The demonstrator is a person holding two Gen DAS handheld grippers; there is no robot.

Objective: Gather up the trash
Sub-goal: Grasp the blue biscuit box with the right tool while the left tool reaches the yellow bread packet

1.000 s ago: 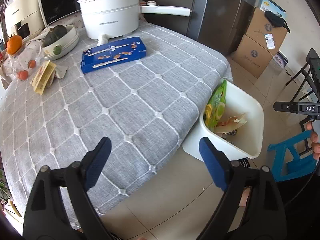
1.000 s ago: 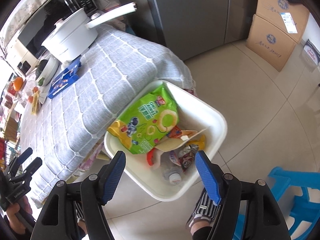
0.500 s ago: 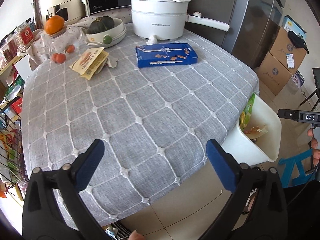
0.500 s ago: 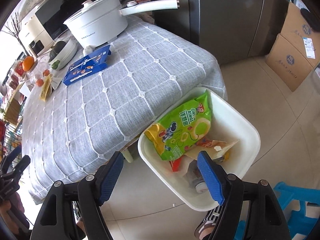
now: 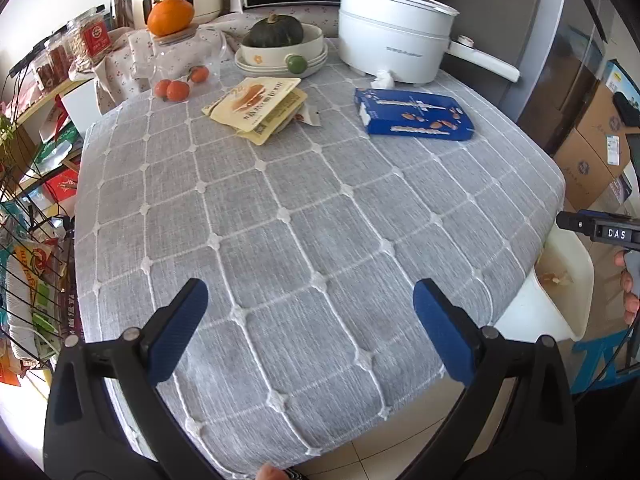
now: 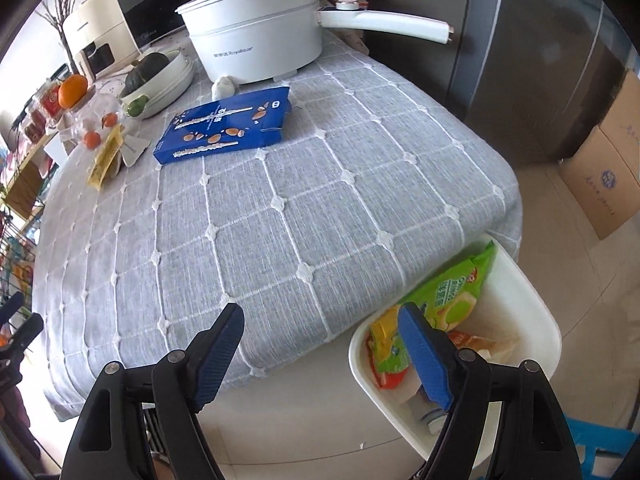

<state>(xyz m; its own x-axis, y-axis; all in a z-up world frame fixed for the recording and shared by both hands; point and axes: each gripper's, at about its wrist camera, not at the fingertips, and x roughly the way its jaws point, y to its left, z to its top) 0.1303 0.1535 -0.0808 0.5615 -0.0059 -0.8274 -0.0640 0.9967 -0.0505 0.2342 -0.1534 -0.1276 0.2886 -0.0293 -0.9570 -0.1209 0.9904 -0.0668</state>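
The left claw (image 5: pixel 310 326) is hanging wide open and empty over the near edge of the grey quilted tabletop (image 5: pixel 304 208). The right claw (image 6: pixel 320 354) is opening, nothing between its blue pads, above the tabletop's edge and the white plastic bin (image 6: pixel 532 320) standing on the floor, holding a green snack bag (image 6: pixel 452 292). Farther out, a blue cardboard biscuit box (image 5: pixel 414 114) and yellow paper wrappers (image 5: pixel 258 106) are lying near a white electric pot (image 5: pixel 394 50).
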